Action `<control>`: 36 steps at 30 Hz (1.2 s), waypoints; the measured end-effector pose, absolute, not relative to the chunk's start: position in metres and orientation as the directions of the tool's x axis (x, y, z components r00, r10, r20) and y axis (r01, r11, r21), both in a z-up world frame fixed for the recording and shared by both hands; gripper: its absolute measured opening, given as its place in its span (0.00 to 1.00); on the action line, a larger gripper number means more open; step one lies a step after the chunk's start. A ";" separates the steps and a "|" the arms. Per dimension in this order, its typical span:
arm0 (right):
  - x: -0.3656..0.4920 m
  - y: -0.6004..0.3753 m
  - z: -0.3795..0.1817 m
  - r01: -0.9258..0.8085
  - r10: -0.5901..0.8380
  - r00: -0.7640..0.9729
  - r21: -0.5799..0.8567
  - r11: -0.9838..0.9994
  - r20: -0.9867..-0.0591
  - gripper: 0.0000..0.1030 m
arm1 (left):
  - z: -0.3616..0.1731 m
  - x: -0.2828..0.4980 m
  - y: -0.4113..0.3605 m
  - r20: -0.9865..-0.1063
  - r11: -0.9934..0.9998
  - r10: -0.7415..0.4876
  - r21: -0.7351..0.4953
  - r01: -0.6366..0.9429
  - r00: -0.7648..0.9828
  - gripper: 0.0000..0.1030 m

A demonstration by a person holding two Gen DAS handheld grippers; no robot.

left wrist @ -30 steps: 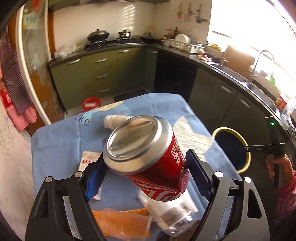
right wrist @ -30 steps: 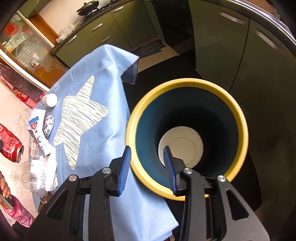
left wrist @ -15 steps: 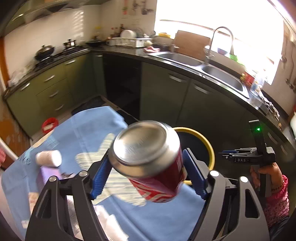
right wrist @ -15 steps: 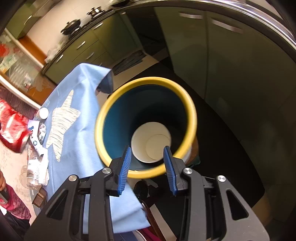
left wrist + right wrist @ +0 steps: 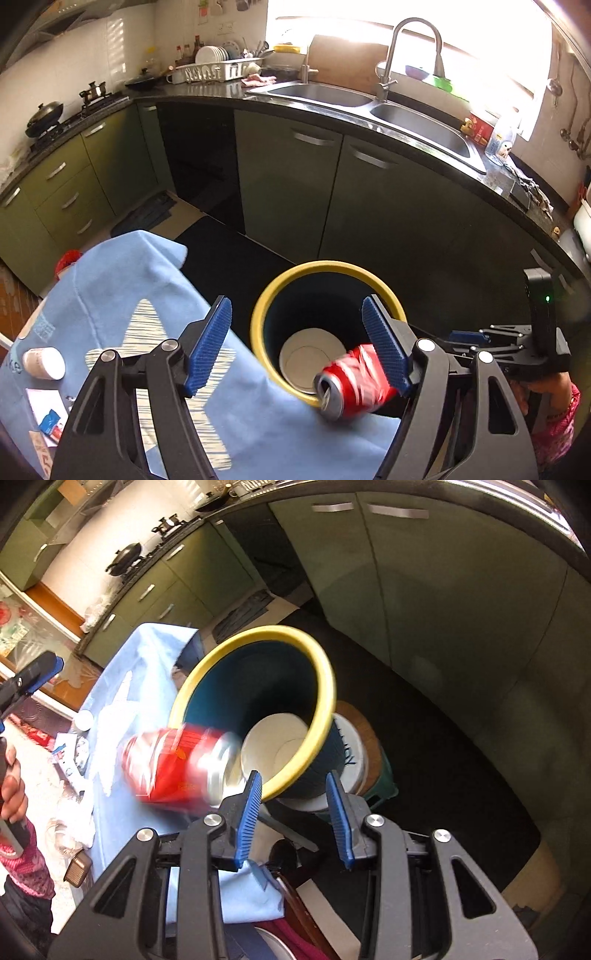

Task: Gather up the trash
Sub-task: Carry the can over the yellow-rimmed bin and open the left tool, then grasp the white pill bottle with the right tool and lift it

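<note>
Left gripper [image 5: 295,343]: jaws spread wide, nothing between the pads. Red can [image 5: 352,380] is loose and motion-blurred at the near rim of the yellow-rimmed bin [image 5: 328,266], beside the right-hand pad; whether it touches pad or rim I cannot tell. Right gripper [image 5: 293,805]: jaws partly apart, pinching nothing, hovering just over the bin's near rim.

Risk: the can lies sideways at the rim, not centred over the opening. Judged, it could strike the rim and bounce onto the blue cloth [image 5: 122,280] covering the worktop, or drop to the floor between worktop and bin. The bin appears tilted in the right wrist view, though that may be the lens; if it does lean, a rim hit could tip it.

Views: left wrist shows the sink [image 5: 417,122] and window behind, the white cup [image 5: 44,363] and paper scraps left on the cloth, and the right hand [image 5: 546,387]. Right wrist shows the stool under the bin, a white disc at the bin's bottom [image 5: 275,747], and the left hand [image 5: 13,786].
</note>
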State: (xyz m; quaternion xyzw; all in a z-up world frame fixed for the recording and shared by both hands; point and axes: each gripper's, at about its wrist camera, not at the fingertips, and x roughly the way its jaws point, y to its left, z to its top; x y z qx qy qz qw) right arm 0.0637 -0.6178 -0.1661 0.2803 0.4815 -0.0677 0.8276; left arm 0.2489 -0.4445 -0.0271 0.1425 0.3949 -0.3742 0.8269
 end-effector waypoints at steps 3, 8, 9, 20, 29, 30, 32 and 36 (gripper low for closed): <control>0.068 -0.602 -0.179 0.361 0.184 0.525 0.413 0.836 -0.831 0.34 | -0.015 0.244 -0.422 -0.746 0.694 -0.497 -0.034 0.719 0.444 0.71; 0.081 -0.588 -0.182 0.332 0.205 0.526 0.421 0.844 -0.825 0.34 | 0.008 0.234 -0.375 -0.719 0.712 -0.503 -0.030 0.702 0.480 0.71; 0.083 -0.584 -0.179 0.324 0.205 0.528 0.418 0.849 -0.824 0.34 | 0.013 0.231 -0.364 -0.711 0.717 -0.505 -0.030 0.697 0.489 0.72; 0.108 -0.513 -0.127 0.137 0.239 0.527 0.359 0.923 -0.816 0.41 | 0.039 0.213 -0.156 -0.598 0.908 -0.373 -0.078 0.412 0.709 0.95; 0.194 -0.388 -0.088 -0.168 0.337 0.454 0.292 0.942 -0.825 0.41 | -0.025 0.225 -0.018 -0.628 0.983 -0.179 -0.092 0.156 0.757 0.95; 0.203 -0.375 -0.085 -0.194 0.342 0.447 0.283 0.939 -0.827 0.41 | -0.034 0.227 -0.009 -0.635 0.985 -0.171 -0.086 0.151 0.753 0.95; 0.228 -0.348 -0.078 -0.253 0.352 0.428 0.264 0.931 -0.833 0.41 | -0.049 0.230 0.006 -0.644 0.986 -0.166 -0.084 0.146 0.746 0.95; 0.288 -0.300 -0.068 -0.378 0.399 0.375 0.255 0.890 -0.837 0.42 | -0.070 0.234 0.016 -0.641 0.981 -0.192 -0.107 0.161 0.744 0.95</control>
